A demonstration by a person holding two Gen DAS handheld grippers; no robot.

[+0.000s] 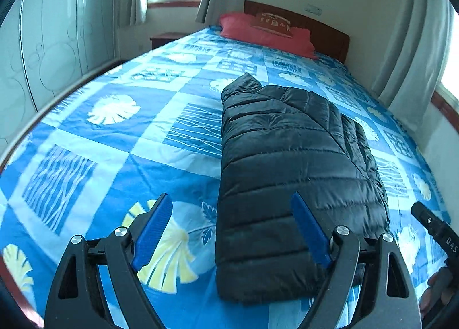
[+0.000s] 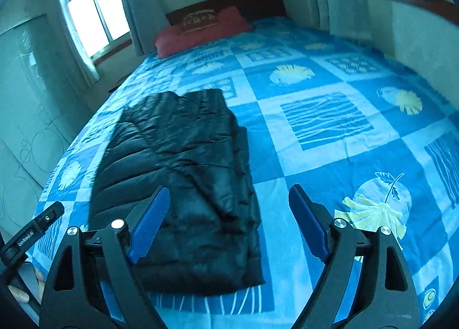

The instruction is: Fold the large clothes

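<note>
jacket point(image 1: 289, 174): black quilted, folded into a long narrow bundle, lying flat on the blue bedspread point(image 1: 120, 139) near the foot of the bed | left gripper point(image 1: 232, 231): wide, empty; above the bundle | right gripper point(image 2: 226, 223): wide, empty; likewise clear | judgement: fold looks finished; tongs apart to leave it undisturbed

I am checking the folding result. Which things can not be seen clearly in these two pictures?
- Underside and inner layers of the folded black puffer jacket: hidden by its own top layer, both views.
- Near edge of the bed: cut off behind the open right gripper and left gripper.
- Print on the red pillow: too small to read.
- Hand at the right wrist view's lower left corner: mostly cut by the edge.
</note>
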